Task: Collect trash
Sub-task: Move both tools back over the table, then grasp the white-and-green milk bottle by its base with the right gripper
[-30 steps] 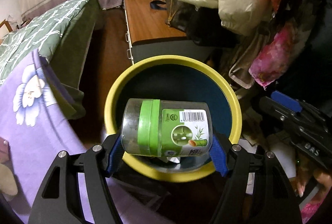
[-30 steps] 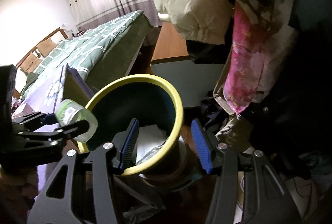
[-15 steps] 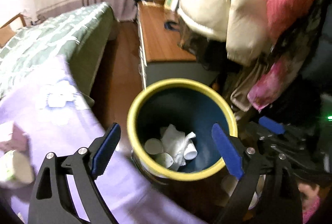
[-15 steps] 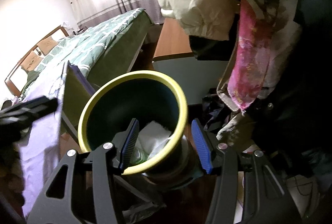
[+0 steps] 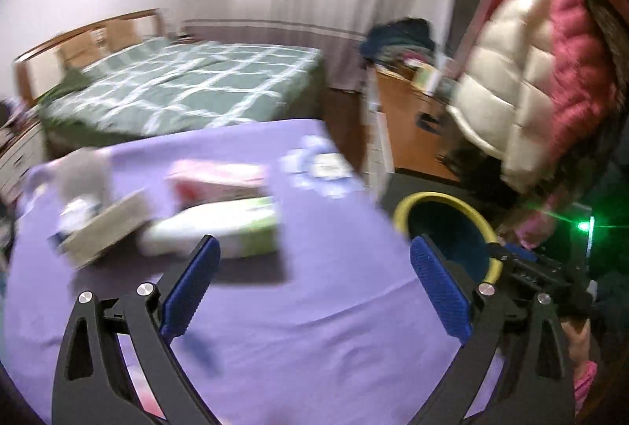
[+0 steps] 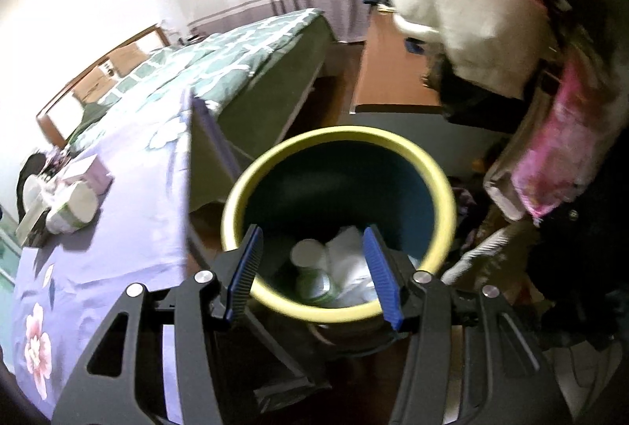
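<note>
My left gripper point(image 5: 312, 252) hovers over the purple tablecloth point(image 5: 306, 315); its jaws are opening wide with nothing between them. Just ahead of it lie a white-and-green package point(image 5: 216, 228), a pink box point(image 5: 220, 181) and a beige box point(image 5: 102, 228), all blurred. The yellow-rimmed bin point(image 5: 444, 199) stands off the table's right edge. In the right wrist view my right gripper point(image 6: 312, 230) is half open above the near rim of the bin point(image 6: 338, 134), gripping nothing. The green-lidded jar point(image 6: 314, 279) lies inside on crumpled white paper point(image 6: 350, 256).
A green quilted bed point(image 5: 188, 87) lies beyond the table, with a wooden dresser point(image 5: 405, 126) to its right. Puffy jackets point(image 5: 523, 71) hang over the bin on the right. A person's hand point(image 5: 578, 342) holds the other gripper there.
The left gripper let the jar drop into the bin, opened wide and swung up and left over the table. The right gripper shifted, so the bin sits more centred in its view.
</note>
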